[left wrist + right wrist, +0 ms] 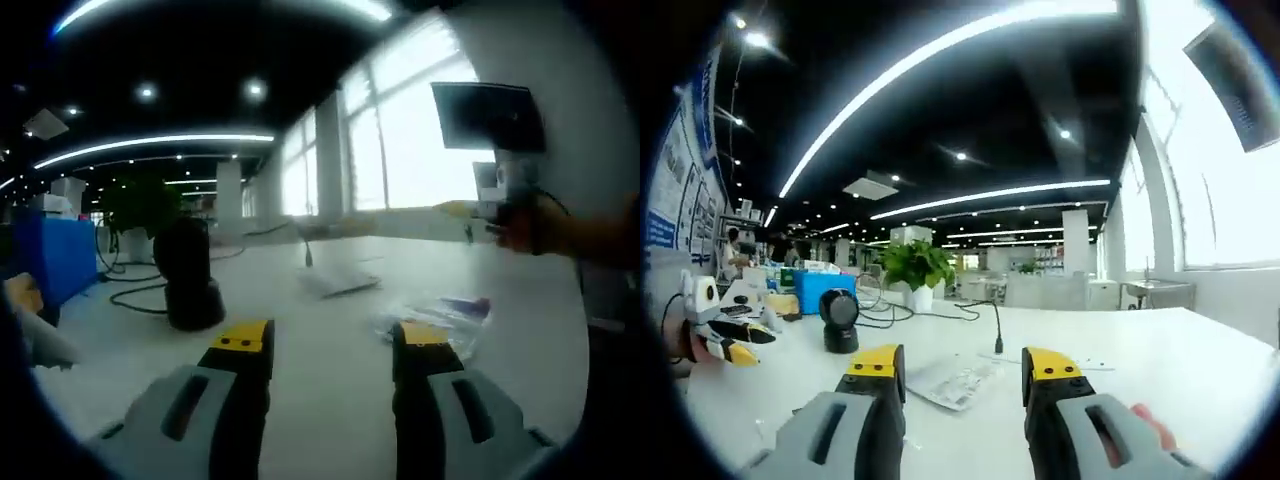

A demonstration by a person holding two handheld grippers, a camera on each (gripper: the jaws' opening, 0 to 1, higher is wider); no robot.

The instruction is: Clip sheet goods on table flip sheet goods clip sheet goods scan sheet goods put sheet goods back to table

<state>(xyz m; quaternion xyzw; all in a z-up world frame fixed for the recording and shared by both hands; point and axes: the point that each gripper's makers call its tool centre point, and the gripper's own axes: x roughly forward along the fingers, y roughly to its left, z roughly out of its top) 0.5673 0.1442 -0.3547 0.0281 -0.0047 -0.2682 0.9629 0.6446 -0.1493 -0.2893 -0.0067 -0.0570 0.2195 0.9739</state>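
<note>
— Hovering with both grippers (322, 340) (966, 365) spread and empty; why?
— Nothing is clipped yet: the packet (953, 380) lies flat on the table (1200, 360), near the scanner (839, 320), ready for picking

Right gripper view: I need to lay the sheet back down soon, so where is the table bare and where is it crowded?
Bare table stretches right of the flat packet, past the thin stalk. Crowded: the far left, with the black scanner, cables, the blue bin and the other gripper.
</note>
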